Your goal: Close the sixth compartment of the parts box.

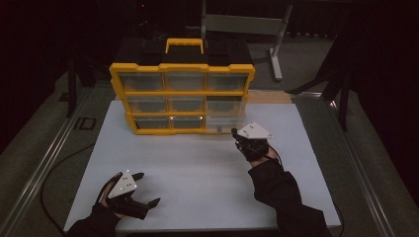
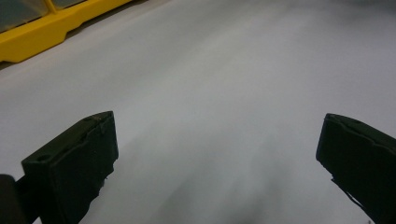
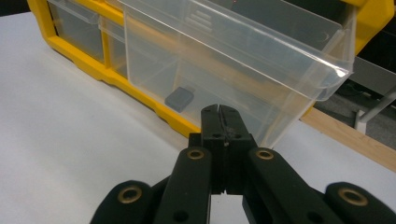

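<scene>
A yellow organizer [image 1: 182,94] with clear drawers stands upright at the back of the white table [image 1: 197,173]. Its lower right clear drawer [image 1: 225,116] [image 3: 243,60] is pulled out, and a small dark grey block [image 3: 179,99] lies inside it. My right gripper [image 1: 234,132] [image 3: 219,111] is shut, its tips right at the bottom of that drawer's front wall; I see nothing between the jaws. My left gripper [image 1: 149,188] [image 2: 219,123] hovers low over the table's front left, open wide and empty. The organizer's yellow base [image 2: 46,32] shows at the upper left of the left gripper view.
The organizer has a yellow carry handle [image 1: 184,45] on top. A grey metal stand [image 1: 247,22] is on the floor behind the table. A wooden strip [image 3: 345,137] runs along the table's far edge. Bare white tabletop lies between the two grippers.
</scene>
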`<state>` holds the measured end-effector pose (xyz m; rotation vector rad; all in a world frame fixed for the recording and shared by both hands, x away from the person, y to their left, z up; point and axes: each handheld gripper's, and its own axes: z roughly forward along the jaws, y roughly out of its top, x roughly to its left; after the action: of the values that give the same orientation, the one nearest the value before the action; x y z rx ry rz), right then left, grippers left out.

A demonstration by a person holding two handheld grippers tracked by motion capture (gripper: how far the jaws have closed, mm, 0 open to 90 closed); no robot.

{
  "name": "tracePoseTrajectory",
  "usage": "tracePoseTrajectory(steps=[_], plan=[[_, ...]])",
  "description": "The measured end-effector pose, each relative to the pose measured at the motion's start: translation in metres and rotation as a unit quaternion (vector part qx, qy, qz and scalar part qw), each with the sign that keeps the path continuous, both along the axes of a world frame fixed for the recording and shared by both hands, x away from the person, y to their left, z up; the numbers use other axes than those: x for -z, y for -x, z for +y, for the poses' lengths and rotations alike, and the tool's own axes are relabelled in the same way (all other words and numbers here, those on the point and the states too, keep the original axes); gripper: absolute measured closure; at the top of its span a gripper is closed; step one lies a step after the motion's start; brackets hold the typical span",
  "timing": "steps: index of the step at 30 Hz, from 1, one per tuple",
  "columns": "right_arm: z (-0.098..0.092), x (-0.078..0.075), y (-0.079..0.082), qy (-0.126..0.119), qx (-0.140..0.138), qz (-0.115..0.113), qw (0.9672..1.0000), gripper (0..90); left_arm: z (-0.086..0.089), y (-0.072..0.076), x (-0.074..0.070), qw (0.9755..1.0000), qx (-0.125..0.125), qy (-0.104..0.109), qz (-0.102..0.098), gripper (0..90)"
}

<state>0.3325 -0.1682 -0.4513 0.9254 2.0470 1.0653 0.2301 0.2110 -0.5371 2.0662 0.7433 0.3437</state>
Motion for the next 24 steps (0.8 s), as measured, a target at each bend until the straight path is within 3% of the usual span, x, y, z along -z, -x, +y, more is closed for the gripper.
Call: tracePoseTrajectory(steps=[24], plan=[[0.0059, -0.0009, -0.0099, 0.008, 0.002, 0.005, 1.0, 90.0, 0.0001, 0.0001, 0.0001, 1.0, 0.002, -0.001, 0.0, 0.0]])
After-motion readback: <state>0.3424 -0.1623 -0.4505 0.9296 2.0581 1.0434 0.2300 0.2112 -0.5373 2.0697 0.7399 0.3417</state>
